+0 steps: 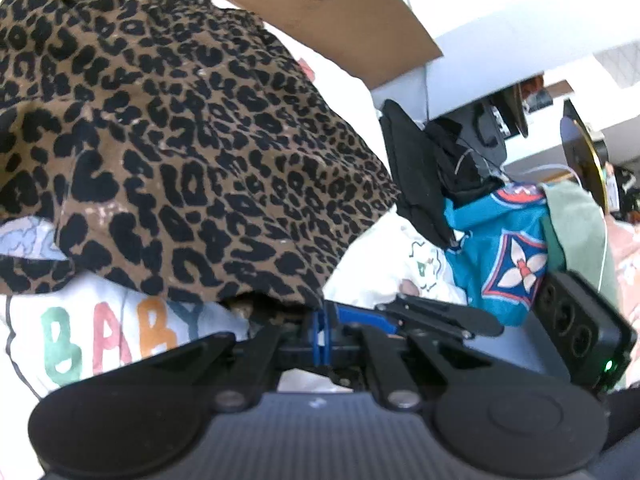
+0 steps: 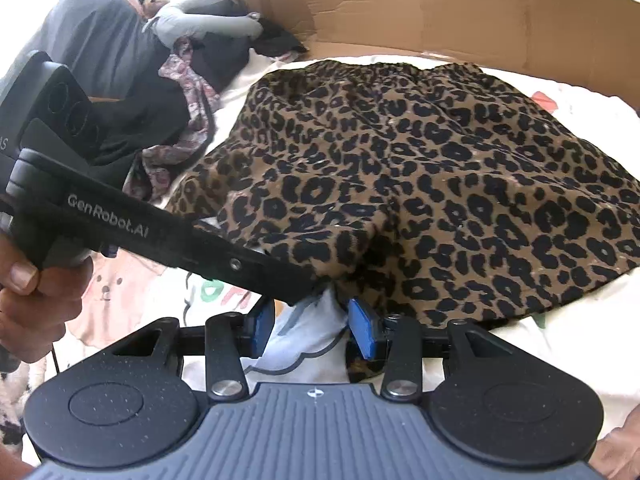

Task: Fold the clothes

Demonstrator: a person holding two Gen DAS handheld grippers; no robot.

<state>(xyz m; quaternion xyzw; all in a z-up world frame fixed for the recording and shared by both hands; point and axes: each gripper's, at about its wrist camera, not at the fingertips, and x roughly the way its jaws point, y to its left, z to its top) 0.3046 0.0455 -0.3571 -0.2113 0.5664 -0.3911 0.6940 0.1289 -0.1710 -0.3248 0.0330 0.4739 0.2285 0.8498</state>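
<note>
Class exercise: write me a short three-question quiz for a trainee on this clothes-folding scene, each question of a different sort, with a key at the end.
1. True or false: the left tool is shut on the hem of the leopard-print garment.
2. Multiple choice: what stands behind the garment in the right wrist view? A) a cardboard box B) a wire basket C) a wooden chair
3. Fill in: the coloured letters printed on the white cover under the garment spell ____.

Key: 1 true. 2 A. 3 BABY.
</note>
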